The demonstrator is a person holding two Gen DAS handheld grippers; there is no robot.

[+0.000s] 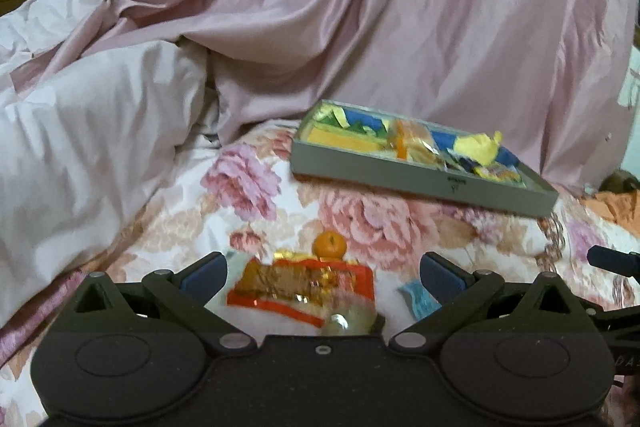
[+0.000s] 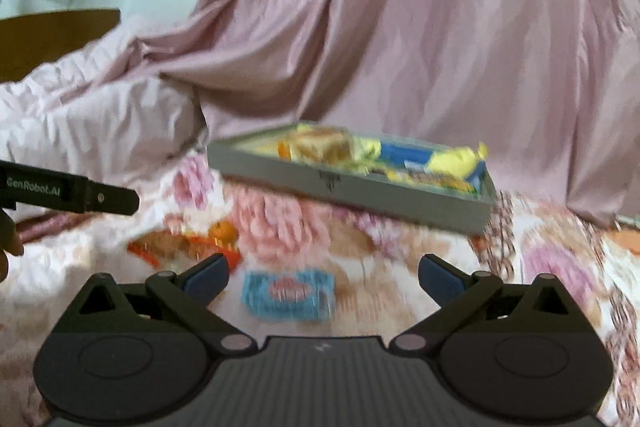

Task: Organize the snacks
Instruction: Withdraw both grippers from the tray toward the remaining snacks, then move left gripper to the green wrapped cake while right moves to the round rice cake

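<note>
Floral bedspread [image 1: 340, 211]: blurred blue packet [image 2: 289, 294] between spread right gripper [image 2: 323, 277] fingers.

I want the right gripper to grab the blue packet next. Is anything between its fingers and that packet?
Nothing visible. The right gripper is open, and the blue packet lies alone on the floral bedspread just ahead; the orange and red packet sit off to the left.

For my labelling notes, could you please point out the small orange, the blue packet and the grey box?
small orange [image 1: 329, 245], left wrist view, centre of fruit
blue packet [image 2: 289, 294], right wrist view, middle of wrapper
grey box [image 1: 400, 177], left wrist view, near side wall
</note>
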